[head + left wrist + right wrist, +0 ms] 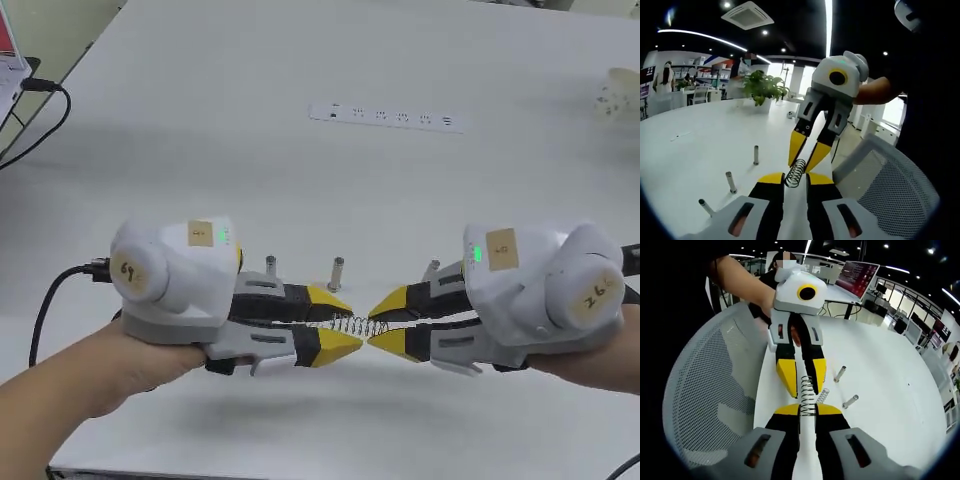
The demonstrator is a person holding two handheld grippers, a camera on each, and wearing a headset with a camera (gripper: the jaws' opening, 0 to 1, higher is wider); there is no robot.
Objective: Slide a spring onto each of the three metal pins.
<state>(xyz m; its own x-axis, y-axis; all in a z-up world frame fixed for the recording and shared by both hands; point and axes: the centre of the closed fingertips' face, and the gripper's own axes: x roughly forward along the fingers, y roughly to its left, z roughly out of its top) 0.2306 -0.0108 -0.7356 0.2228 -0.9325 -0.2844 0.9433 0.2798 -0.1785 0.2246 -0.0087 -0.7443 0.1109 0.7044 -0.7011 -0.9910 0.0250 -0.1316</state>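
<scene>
A small steel spring (358,325) lies level between my two grippers, which face each other tip to tip just above the white table. The left gripper (343,322) is shut on the spring's left end (796,172). The right gripper (378,324) is shut on its other end (808,396). Three short metal pins (271,264) (337,270) (432,268) stand in a row just beyond the jaws. In the left gripper view the pins (756,155) (730,181) (705,206) look bare. In the right gripper view the nearest pin (823,395) looks ribbed; I cannot tell whether a spring is on it.
A white power strip (386,116) lies further back on the table (200,160). A black cable (40,110) curls at the far left edge, and a pale object (618,92) sits at the far right. A mesh chair back (715,390) is beside the table's near edge.
</scene>
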